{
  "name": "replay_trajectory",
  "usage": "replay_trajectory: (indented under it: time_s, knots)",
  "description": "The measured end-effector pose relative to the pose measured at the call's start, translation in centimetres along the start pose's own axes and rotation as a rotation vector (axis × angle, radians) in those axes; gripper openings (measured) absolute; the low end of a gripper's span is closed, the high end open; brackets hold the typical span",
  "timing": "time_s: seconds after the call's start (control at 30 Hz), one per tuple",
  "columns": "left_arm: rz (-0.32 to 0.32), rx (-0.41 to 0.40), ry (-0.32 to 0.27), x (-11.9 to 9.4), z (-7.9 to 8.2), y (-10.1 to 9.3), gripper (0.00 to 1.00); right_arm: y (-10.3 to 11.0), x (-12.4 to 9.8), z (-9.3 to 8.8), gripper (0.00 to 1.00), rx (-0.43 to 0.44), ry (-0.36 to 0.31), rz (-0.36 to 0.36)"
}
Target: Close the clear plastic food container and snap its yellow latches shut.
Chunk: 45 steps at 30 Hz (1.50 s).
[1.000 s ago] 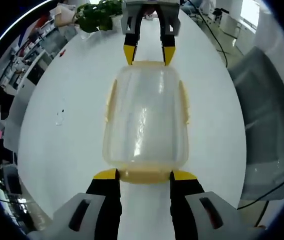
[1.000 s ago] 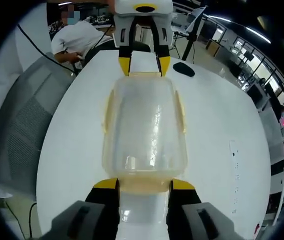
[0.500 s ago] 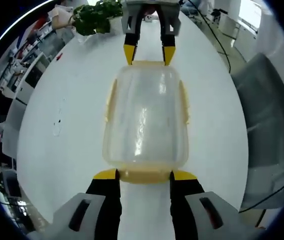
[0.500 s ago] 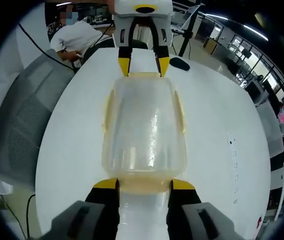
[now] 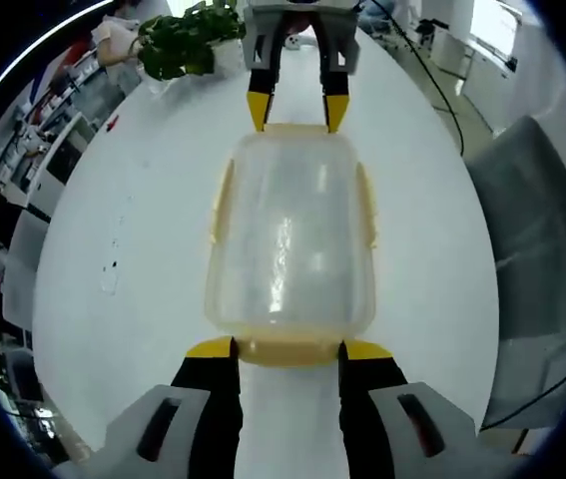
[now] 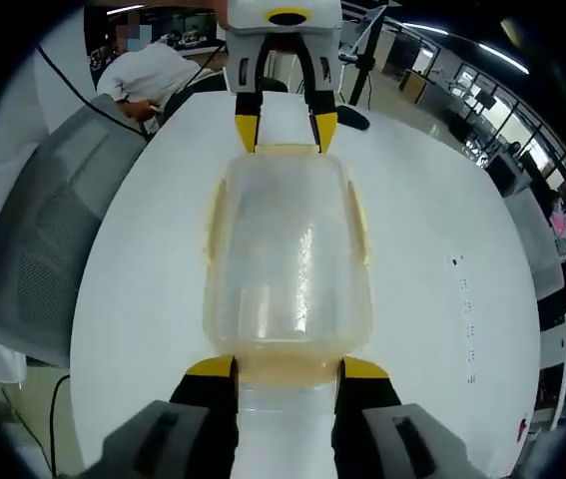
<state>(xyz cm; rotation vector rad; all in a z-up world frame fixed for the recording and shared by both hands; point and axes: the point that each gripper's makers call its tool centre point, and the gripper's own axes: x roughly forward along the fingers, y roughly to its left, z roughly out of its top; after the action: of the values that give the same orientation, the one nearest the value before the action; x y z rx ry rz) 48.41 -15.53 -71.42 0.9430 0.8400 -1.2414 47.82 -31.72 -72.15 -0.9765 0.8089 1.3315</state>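
The clear plastic food container (image 5: 290, 235) lies lid-on on the white table (image 5: 143, 200), between the left gripper (image 5: 286, 349) and right gripper (image 6: 286, 367). Each stands part-open, tips bracketing a yellow end latch (image 5: 287, 349) without evident grip. Judged step: latching the ends, which calls for pressing each latch down until it snaps.

Left tongs (image 5: 286, 349) straddle container (image 5: 290, 239) near end latch (image 5: 287, 351); right tongs (image 5: 295, 112) at far end.
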Motion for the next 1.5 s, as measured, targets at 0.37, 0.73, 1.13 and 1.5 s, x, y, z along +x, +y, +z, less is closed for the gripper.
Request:
replay_trajectory:
  time_s: [0.37, 0.73, 1.13, 1.5]
  knots:
    - [-0.006, 0.007, -0.003, 1.1, 1.5, 0.2, 0.35, -0.2, -0.4, -1.9, 0.34, 0.01, 0.01, 0.002]
    - [-0.022, 0.021, -0.012, 2.3, 3.3, 0.4, 0.35, -0.3, -0.5, -3.9, 0.34, 0.036, 0.02, 0.01]
    - [-0.036, 0.028, -0.014, 3.1, 3.9, 0.3, 0.35, -0.1, -0.6, -4.8, 0.35, 0.048, 0.029, 0.021]
    - [-0.048, 0.035, -0.005, 3.4, 3.3, 0.5, 0.35, -0.1, 0.0, -4.7, 0.35, 0.056, 0.028, 0.029]
